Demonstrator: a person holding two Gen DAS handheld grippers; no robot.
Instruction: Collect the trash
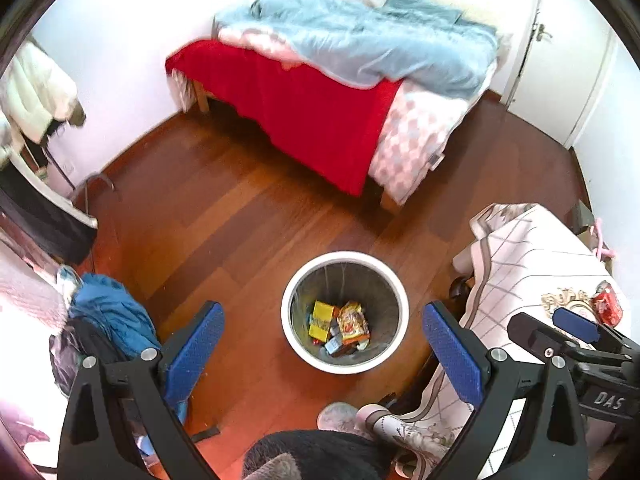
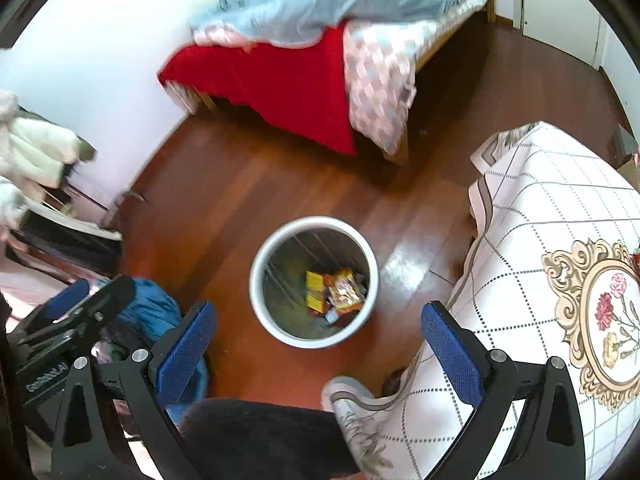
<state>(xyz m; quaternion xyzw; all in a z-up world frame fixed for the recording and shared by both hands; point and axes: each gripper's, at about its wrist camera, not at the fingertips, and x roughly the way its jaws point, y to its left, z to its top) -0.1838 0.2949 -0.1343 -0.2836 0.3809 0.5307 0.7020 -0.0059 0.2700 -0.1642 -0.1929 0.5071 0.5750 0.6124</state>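
White bin (image 1: 394,344) upright on floor, colourful wrappers (image 1: 352,322) inside.

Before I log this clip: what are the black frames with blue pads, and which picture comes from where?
They are two handheld grippers a person carries, each with a fisheye camera looking along its jaws. The left gripper and right gripper are both open and empty. Both views look down at a white trash bin on the wooden floor, holding colourful wrappers. A red can lies on the cloth-covered table. A bed stands behind.
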